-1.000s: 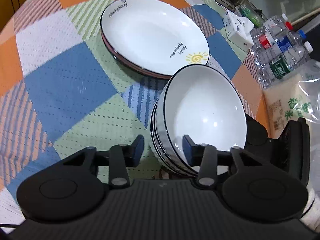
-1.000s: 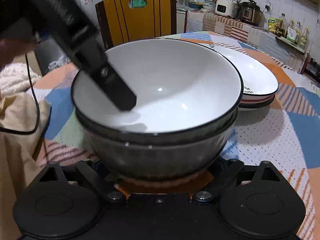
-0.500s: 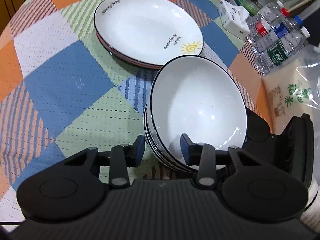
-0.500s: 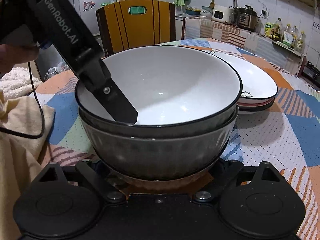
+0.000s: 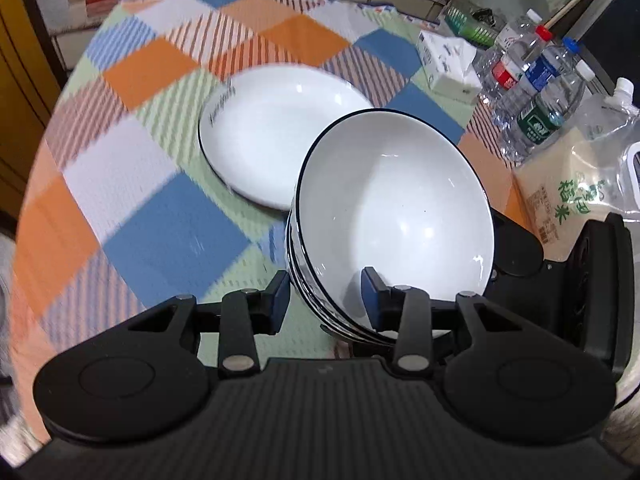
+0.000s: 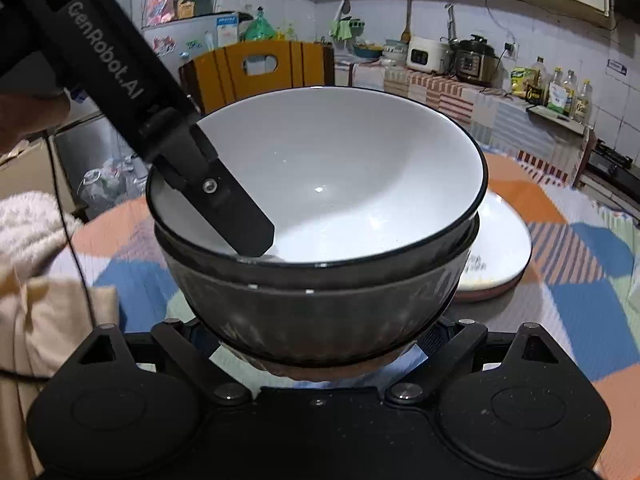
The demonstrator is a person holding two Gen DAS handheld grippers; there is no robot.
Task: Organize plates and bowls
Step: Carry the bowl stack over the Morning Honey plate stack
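1. Up comes the stack of bowls [image 5: 394,216] — since a moment ago it has risen off the checked tablecloth [image 5: 120,184], and the pile of plates [image 5: 272,136] now sits further away beyond it.
2. My left gripper [image 5: 324,294] is clamped on the near rim of the stack, one finger inside the top bowl, the other outside the wall.
3. From the right wrist view, that inner finger [image 6: 240,216] presses the white interior at the left.
4. My right gripper [image 6: 320,344] is under the stack's foot; its fingertips are hidden by the bowls [image 6: 320,240], so I cannot tell whether they grip.
5. Water bottles [image 5: 536,92] and a tissue box [image 5: 448,64] stand far right.
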